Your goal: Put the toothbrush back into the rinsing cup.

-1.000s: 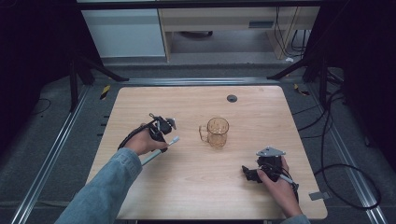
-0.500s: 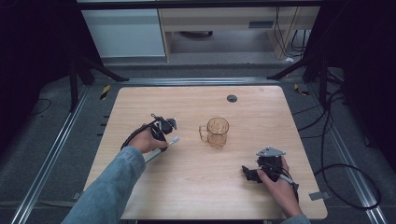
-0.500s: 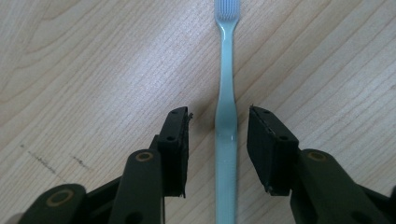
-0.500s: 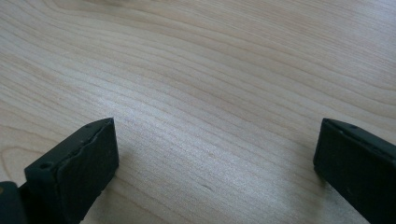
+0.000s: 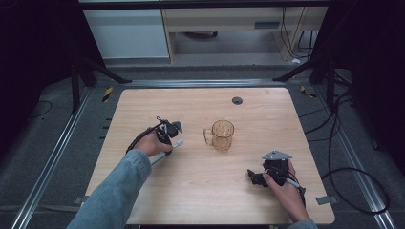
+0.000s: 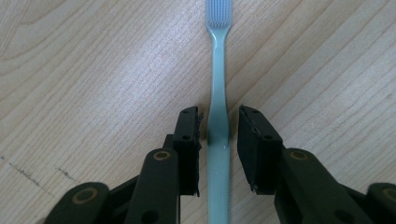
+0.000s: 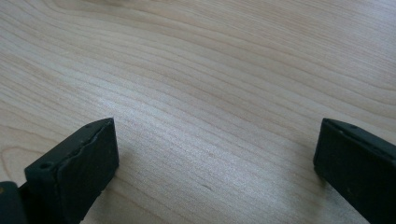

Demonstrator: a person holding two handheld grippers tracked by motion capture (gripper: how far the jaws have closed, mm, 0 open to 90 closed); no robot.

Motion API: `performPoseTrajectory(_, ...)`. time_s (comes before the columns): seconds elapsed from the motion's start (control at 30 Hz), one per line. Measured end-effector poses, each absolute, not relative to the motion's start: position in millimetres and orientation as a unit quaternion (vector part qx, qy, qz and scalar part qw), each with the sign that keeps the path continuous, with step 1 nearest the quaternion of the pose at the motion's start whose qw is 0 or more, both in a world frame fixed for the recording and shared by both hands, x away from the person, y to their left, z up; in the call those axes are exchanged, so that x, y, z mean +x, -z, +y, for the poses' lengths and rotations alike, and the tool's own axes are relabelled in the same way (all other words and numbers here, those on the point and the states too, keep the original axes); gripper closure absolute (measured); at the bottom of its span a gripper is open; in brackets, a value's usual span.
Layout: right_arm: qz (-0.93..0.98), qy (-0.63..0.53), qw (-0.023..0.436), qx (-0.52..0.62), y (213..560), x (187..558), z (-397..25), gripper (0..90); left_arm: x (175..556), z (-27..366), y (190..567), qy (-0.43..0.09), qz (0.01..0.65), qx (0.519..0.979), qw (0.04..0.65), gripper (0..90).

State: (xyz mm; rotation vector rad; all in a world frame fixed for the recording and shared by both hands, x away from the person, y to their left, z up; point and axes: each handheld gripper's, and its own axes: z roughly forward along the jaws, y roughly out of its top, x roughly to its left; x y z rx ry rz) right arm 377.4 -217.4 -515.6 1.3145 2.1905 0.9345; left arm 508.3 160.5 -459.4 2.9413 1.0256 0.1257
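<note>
Your left hand-held gripper [image 6: 218, 135] is standing over the toothbrush [image 6: 218, 93], which is lying flat on the table [image 5: 200, 191]. The jaws are sitting on both sides of the handle. The left one is touching the handle or almost touching it, and the right one is leaving a small gap, so the gripper is nearly closed but not yet squeezing. In the high view this gripper [image 5: 173, 130] is at the left of the table, and the toothbrush [image 5: 165, 151] is lying under your hand, to the left of the mug [image 5: 222, 135]. Your right hand-held gripper [image 5: 255, 177] is resting on the table near the right front part. Its jaws are standing wide apart and holding nothing.
</note>
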Motion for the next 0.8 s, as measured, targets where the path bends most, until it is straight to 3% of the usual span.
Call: performPoseTrajectory(0.8,0.787,-0.336,0.209,0.472,515.6,377.4,-217.4,0.4,510.1,160.9,462.4,-0.031,0.329,0.944,0.012,78.3)
